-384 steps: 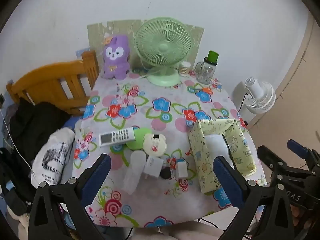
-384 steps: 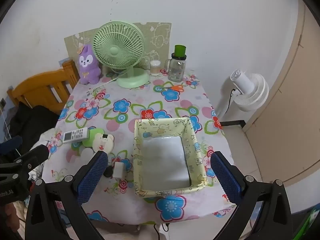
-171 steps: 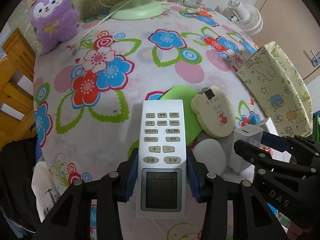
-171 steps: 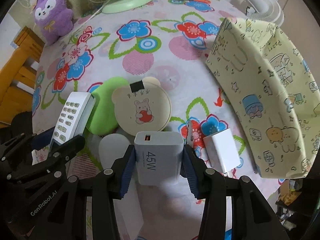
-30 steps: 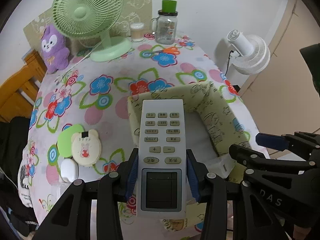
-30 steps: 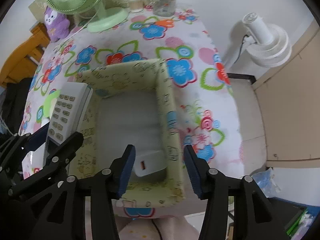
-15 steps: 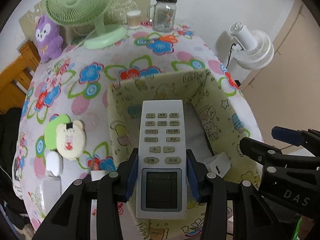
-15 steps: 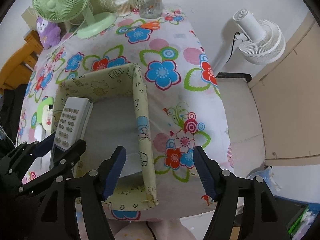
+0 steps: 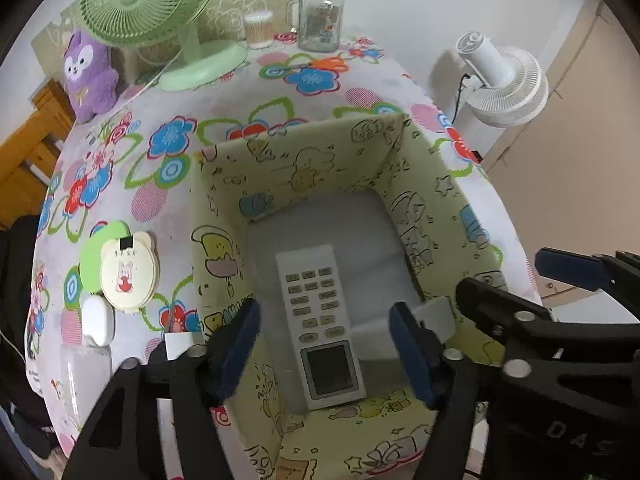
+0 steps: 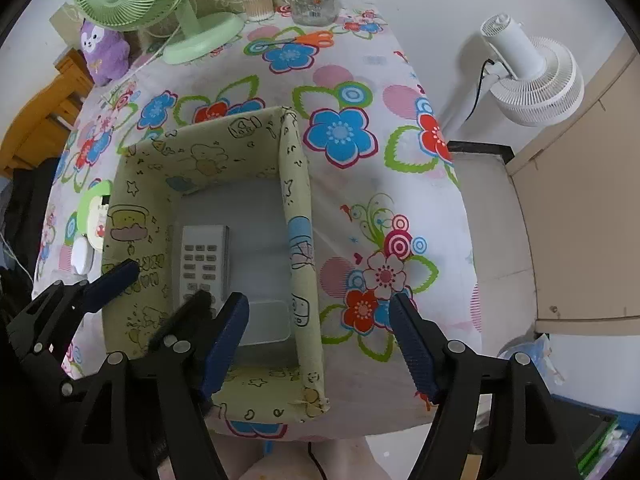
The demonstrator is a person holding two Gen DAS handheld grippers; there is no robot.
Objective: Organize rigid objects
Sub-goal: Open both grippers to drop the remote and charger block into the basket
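While the round bear case (image 9: pixel 127 276) and small white pieces wait on the worktop (image 9: pixel 280 92), the left tongs (image 9: pixel 324 354) are spreading, pads clear of the remote (image 9: pixel 320 320), which a second ago they pinched and which now lies inside the bin (image 9: pixel 304 168); the right tongs (image 10: pixel 320 346) are also widening, empty.

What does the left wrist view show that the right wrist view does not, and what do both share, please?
Only the left wrist view shows the whole round bear case and the small white plug outside the fabric box. Only the right wrist view shows the bare floor beside the table and the blue bag on it. Both show the remote and the white charger in the box, and the green fan.
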